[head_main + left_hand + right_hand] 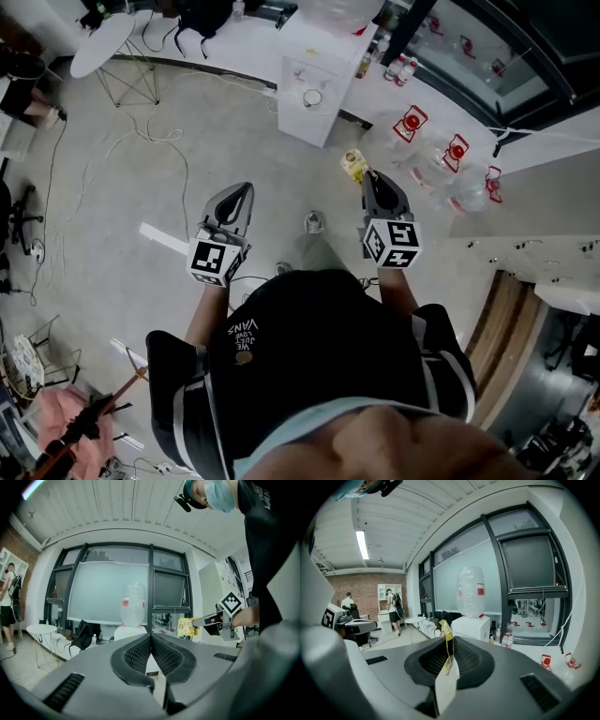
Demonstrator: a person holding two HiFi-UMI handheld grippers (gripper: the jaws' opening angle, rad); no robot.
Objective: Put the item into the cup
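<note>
Packet (353, 166), yellow and flat, is pinched in the right gripper (370, 176). Its jaws are closed on it, with a part left jutting past the tips. In the right gripper view the packet (446, 644) is seen edge-on, with its flat faces against the pads and its plane upright. From the left gripper view the same packet (188, 626) is shown broadside at the tips of the right gripper (202, 620). It is carried in the air above the floor (187, 141) and is touched by nothing else.

A small round thing, taken to be the cup (312, 97), is seen in the head view on the front of the white dispenser (314, 84). The coming move is judged to turn on this: the cup lies forward of the packet and well apart from it, roughly along the line the jaws point. The cup itself cannot be made out in the right gripper view, where only the dispenser (471, 626) under its inverted bottle is shown, just right of the jaw line.

The left gripper (239, 187) is held beside the right one, pointing the same way. Its jaws (151, 637) are pressed together with nothing between them. The right gripper is judged somewhat nearer the cup, and it already bears the packet. A straight carry forward would be called for, with the packet brought over the cup's mouth before any release.
</note>
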